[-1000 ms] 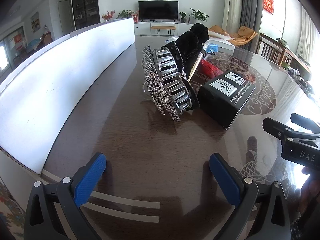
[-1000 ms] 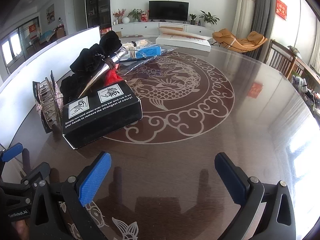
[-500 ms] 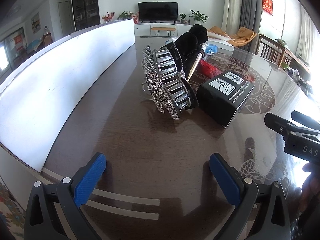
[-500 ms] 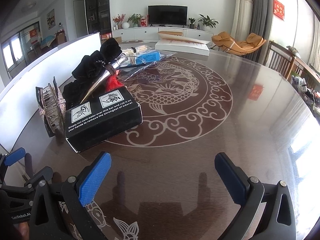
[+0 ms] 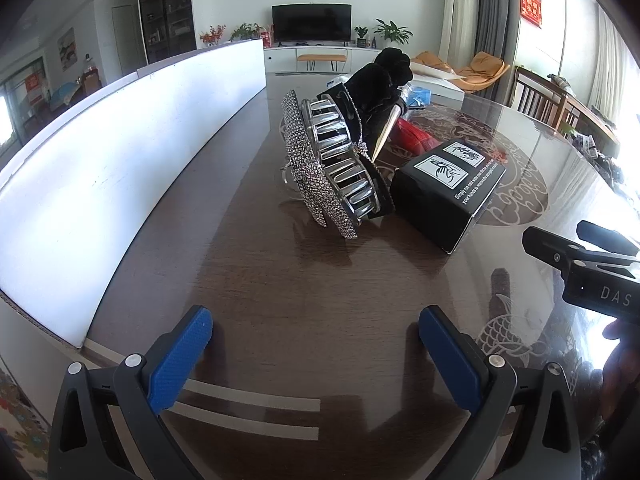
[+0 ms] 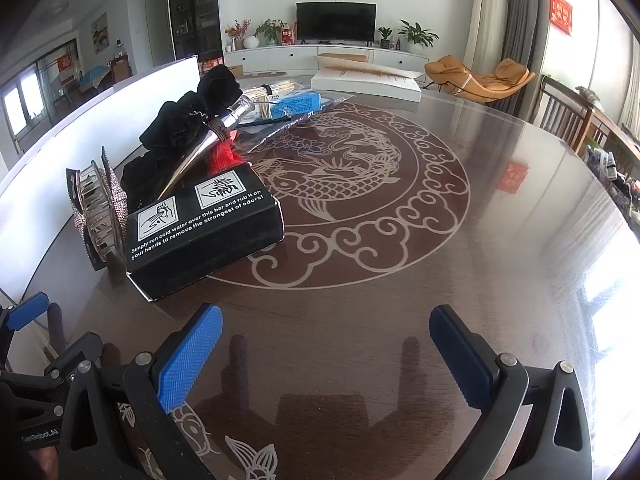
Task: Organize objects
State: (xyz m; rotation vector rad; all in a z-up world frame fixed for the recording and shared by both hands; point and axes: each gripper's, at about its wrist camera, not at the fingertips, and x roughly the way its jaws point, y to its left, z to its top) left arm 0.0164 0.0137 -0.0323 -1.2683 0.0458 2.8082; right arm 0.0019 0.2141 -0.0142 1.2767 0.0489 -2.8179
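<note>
A rhinestone hair claw clip [image 5: 328, 168] stands on the dark table ahead of my left gripper [image 5: 316, 340], which is open and empty. It also shows in the right wrist view [image 6: 100, 212]. A black box [image 5: 448, 196] with white print lies right of the clip, also in the right wrist view [image 6: 204, 232]. Behind them lie a black velvet scrunchie [image 6: 192, 120], a silver cone [image 6: 204, 148] and a red item [image 6: 224, 156]. My right gripper [image 6: 326, 344] is open and empty, near the table's front, right of the box.
A long white board [image 5: 120, 152] stands along the table's left side. At the back are a blue packet [image 6: 296, 104], a bundle of sticks [image 6: 272, 90] and a flat white box [image 6: 368, 80]. The table [image 6: 500, 240] has a fish inlay. Chairs [image 6: 568, 120] stand at right.
Both grippers stay open. The views have drifted slightly closer to the pile; no object has moved.
</note>
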